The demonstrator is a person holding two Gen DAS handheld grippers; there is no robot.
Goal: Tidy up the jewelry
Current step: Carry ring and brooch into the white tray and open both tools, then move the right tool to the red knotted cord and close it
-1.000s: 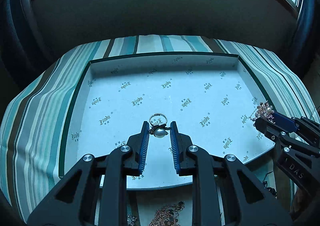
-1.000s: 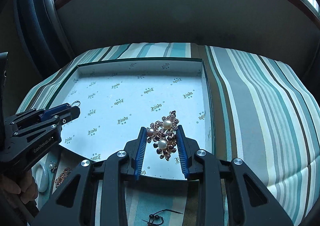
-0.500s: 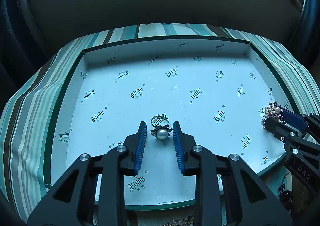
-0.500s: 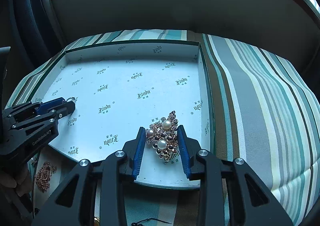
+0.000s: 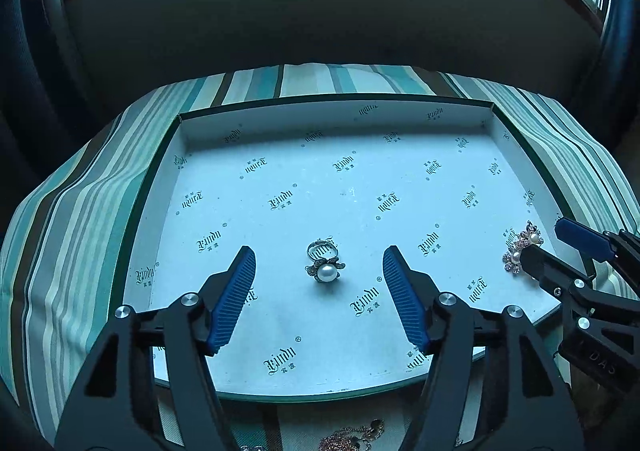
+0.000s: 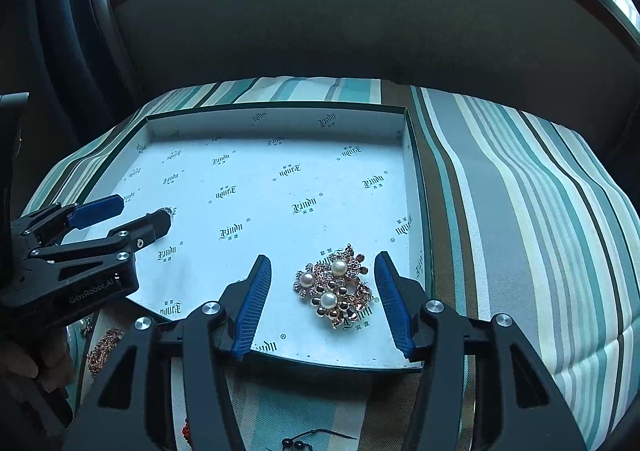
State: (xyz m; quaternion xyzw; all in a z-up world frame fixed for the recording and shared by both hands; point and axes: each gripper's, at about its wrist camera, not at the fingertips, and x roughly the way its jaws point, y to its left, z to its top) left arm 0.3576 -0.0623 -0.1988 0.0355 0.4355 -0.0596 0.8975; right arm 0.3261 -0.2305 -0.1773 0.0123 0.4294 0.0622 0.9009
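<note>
A shallow white box lid (image 5: 280, 119) with printed logos lies on a striped cloth. A silver pearl ring (image 5: 325, 267) lies on the lid floor between the open fingers of my left gripper (image 5: 319, 263), untouched. A gold brooch with three pearls (image 6: 336, 287) lies near the lid's right front corner, between the open fingers of my right gripper (image 6: 323, 269), also free. The brooch (image 5: 520, 247) and right gripper (image 5: 548, 243) show at the right of the left wrist view. The left gripper (image 6: 140, 213) shows at the left of the right wrist view.
The lid's raised walls (image 6: 408, 155) ring the floor. The striped cloth (image 6: 520, 211) spreads wide to the right. Before the lid's front edge lie a gold chain piece (image 5: 352, 435), a gold ornament (image 6: 104, 347) and dark beads (image 6: 296, 441).
Both grippers have opened wide, releasing the ring and the brooch onto the lid floor. Both had moved forward over the lid before opening.
</note>
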